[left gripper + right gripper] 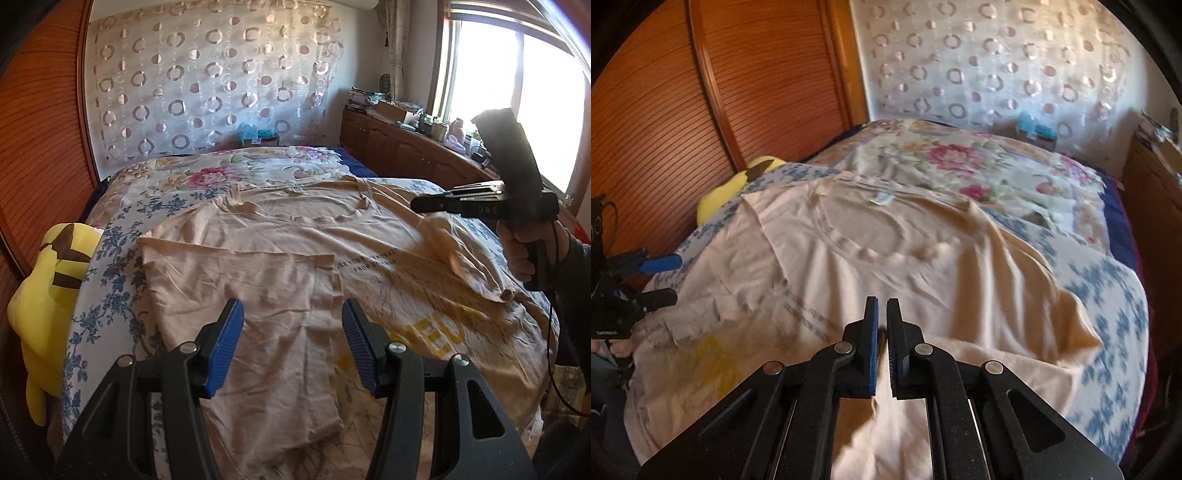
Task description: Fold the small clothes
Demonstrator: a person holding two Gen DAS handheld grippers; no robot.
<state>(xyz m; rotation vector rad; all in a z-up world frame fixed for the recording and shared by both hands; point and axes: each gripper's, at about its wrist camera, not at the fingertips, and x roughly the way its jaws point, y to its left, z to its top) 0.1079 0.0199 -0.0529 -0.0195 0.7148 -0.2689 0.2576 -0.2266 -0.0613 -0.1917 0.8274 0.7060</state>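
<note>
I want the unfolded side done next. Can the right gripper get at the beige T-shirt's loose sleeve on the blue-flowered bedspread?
Probably yes. The beige T-shirt's loose sleeve lies spread on the blue-flowered bedspread with nothing on it, just beside the right gripper. Its jaws are shut, so they must open first.

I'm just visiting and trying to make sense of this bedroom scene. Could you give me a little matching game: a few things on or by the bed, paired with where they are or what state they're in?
Things:
1. T-shirt
2. Yellow plush toy
3. Left tool
4. Right tool

States or places:
A. Fingers closed together
B. Fingers apart, nothing between them
C. Spread on the bed, left side folded in
D. At the bed's left edge, beside the wooden slatted door

Pairs: 1-C, 2-D, 3-B, 4-A
</note>
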